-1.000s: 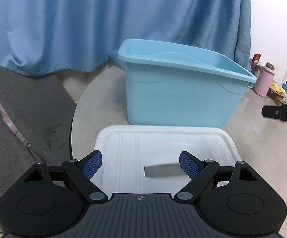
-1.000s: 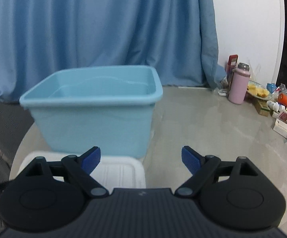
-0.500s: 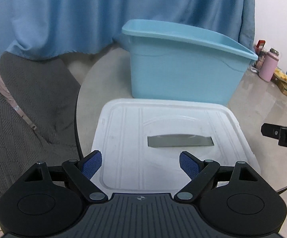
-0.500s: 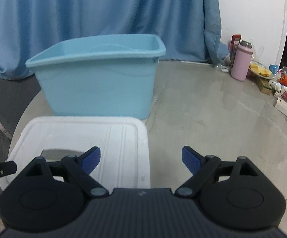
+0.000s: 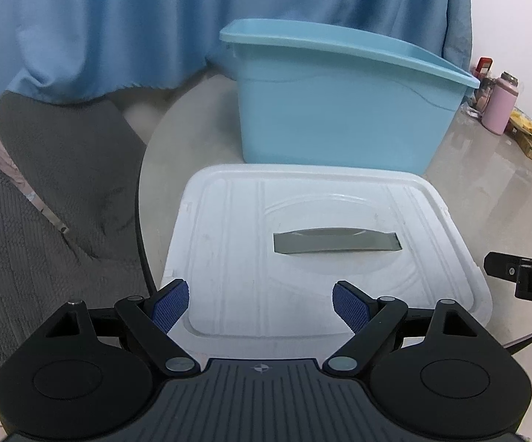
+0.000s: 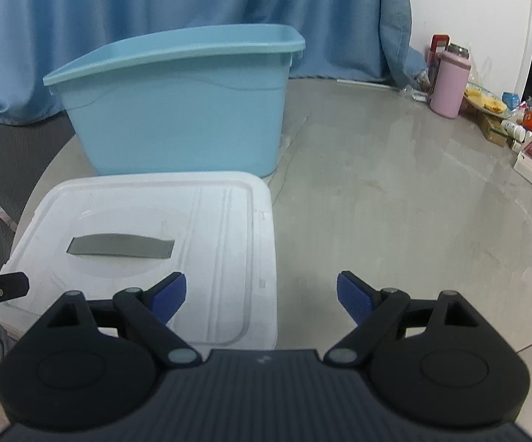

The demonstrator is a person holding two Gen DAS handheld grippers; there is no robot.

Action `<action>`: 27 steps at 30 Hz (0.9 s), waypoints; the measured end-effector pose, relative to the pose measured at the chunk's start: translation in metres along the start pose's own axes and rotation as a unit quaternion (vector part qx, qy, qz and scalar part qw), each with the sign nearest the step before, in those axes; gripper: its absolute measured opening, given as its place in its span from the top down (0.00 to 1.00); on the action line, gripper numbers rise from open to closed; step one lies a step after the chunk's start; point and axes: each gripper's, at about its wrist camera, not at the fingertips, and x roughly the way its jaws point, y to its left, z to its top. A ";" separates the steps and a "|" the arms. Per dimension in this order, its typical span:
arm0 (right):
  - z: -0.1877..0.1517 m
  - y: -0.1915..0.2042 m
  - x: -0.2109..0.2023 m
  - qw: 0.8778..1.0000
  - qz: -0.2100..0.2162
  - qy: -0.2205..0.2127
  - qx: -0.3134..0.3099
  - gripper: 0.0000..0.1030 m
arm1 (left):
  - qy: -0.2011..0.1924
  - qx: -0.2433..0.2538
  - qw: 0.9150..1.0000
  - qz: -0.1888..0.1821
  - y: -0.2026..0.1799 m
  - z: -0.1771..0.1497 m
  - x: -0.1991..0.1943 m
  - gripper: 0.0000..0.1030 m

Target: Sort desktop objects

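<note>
A light blue plastic bin (image 5: pixel 339 110) stands on the round grey table (image 6: pixel 394 191); it also shows in the right wrist view (image 6: pixel 177 110). A white lid (image 5: pixel 321 250) with a grey slot handle (image 5: pixel 335 243) lies flat in front of the bin, also seen in the right wrist view (image 6: pixel 148 243). My left gripper (image 5: pixel 262 302) is open and empty, above the lid's near edge. My right gripper (image 6: pixel 258 294) is open and empty, over the lid's right edge. The bin's inside is hidden.
A pink bottle (image 6: pixel 450 84) and several small bottles and boxes (image 6: pixel 523 136) sit at the table's far right edge. A blue curtain (image 5: pixel 118 18) hangs behind. Grey fabric (image 5: pixel 45 184) lies left of the table. The right gripper's tip (image 5: pixel 520 276) shows in the left view.
Both grippers have pulled back and tilted down, so more of the white lid and its handle shows. Both stay open and empty.
</note>
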 end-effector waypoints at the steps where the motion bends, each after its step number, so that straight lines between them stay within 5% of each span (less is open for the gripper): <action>1: 0.000 0.000 0.001 1.000 0.001 0.002 0.000 0.13 | 0.001 0.000 1.000 0.000 0.000 0.001 0.001 0.15; 13: 0.001 -0.001 0.022 0.999 0.011 0.038 -0.001 0.13 | 0.035 -0.009 0.999 -0.001 0.001 0.008 0.025 0.15; 27: 0.023 0.002 0.066 0.991 0.034 0.128 0.024 0.13 | 0.129 -0.059 0.990 -0.018 0.027 0.034 0.072 0.15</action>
